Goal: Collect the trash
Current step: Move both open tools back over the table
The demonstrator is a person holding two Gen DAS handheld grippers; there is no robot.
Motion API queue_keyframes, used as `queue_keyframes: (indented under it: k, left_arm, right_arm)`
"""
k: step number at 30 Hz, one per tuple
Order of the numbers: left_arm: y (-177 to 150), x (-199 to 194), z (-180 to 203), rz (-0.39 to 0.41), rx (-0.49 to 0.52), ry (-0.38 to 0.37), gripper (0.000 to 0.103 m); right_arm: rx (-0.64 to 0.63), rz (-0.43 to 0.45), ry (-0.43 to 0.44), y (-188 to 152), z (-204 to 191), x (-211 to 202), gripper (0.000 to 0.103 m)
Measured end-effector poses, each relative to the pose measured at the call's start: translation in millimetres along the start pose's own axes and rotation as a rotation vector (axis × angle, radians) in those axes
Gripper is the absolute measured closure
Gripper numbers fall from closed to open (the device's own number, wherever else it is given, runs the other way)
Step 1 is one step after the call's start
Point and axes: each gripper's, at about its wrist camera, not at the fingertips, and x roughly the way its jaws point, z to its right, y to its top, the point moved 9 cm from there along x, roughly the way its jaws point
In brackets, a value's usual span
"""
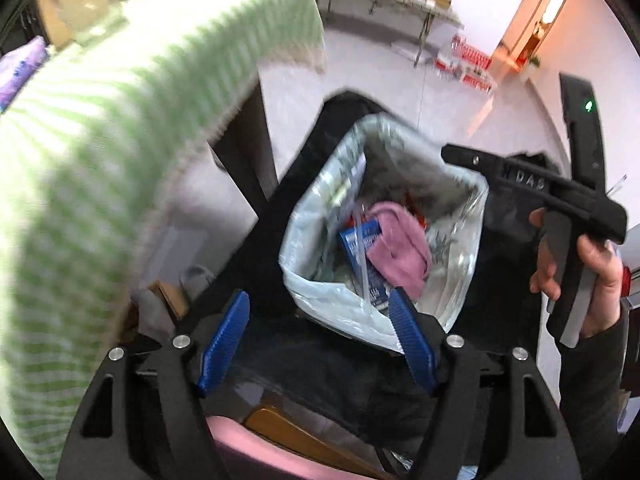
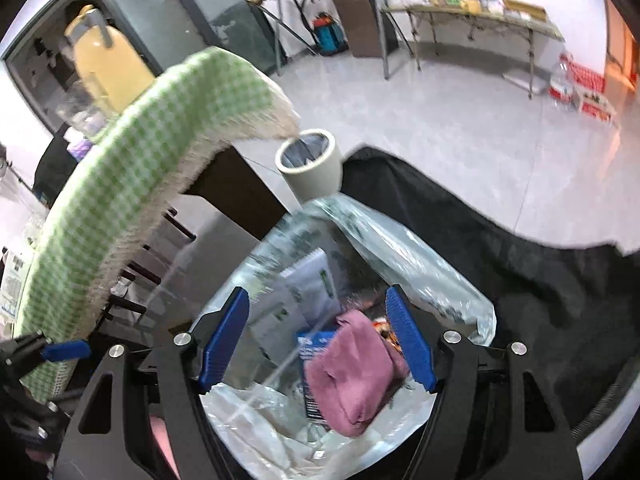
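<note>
A thin, glossy, crinkled plastic bag lines the bin, holding a soft matt pink cloth. At upper left, the green checked tablecloth looks woven with a frayed fringe. The gripper pads are ribbed blue plastic.

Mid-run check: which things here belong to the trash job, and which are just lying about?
Job:
trash bag
pink cloth in the bag
blue packet in the bag
right gripper, open
left gripper, open

Lying about:
green checked tablecloth
tape roll
folding table
</note>
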Motion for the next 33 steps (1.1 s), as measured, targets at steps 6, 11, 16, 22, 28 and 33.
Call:
queue_keyframes:
  k: [6, 11, 16, 22, 28, 33]
  left_arm:
    - [-5, -76, -64, 0.149, -0.08, 0.032, 0.029]
    - [-22, -141, -137, 0.275, -0.234, 0.076, 0.022]
    - [-53, -204, -214, 0.397, -0.404, 0.128, 0.02]
    - [-113, -261, -284, 0.497, -0.532, 0.196, 0.015]
    - [-172, -288, -339, 0.533, -0.625, 0.232, 0.01]
    - [-231, -298, -397, 0.479, -0.688, 0.34, 0.01]
  right_arm:
    - [-0.118, 0.075, 0.039, 24, -62, -32, 0.034]
    - [-0.263, 0.118, 0.082, 38, -131, -53, 0.034]
    - [-0.395, 0.158, 0.152, 45, -217, -72, 0.03]
    - [-0.558, 0.16, 0.222, 41, -320, -75, 0.03]
    - [-0.684, 0.141, 0.27, 25, -405, -72, 0.03]
    - [-0.781, 0.117, 0.308, 6, -470, -56, 0.03]
